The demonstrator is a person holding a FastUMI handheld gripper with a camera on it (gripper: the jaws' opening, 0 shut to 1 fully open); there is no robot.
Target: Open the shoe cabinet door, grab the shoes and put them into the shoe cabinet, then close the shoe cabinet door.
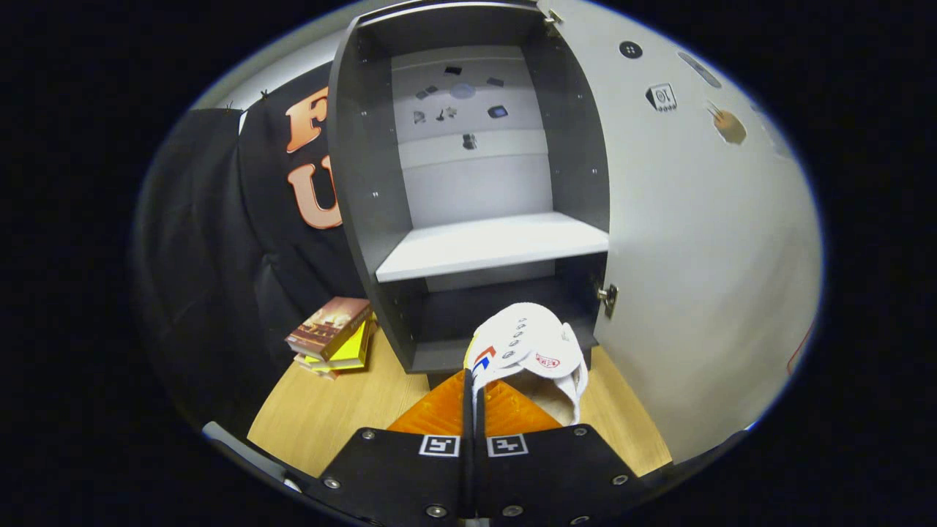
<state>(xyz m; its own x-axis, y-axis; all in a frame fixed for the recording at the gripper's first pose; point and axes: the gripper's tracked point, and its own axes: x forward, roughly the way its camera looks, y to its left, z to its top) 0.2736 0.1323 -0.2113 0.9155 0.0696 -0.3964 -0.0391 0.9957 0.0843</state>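
- Gripper view: tongs pinch a white shoe's side, fingers nearly together.
- Shoe hangs just before the cabinet's lower compartment.
- Door swung wide.

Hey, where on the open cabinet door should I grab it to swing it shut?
Grip the cabinet door by its free edge, away from the hinges, coming from its outer side: the panel is flat and open wide. The gripper has its jaws shut on the shoe now.
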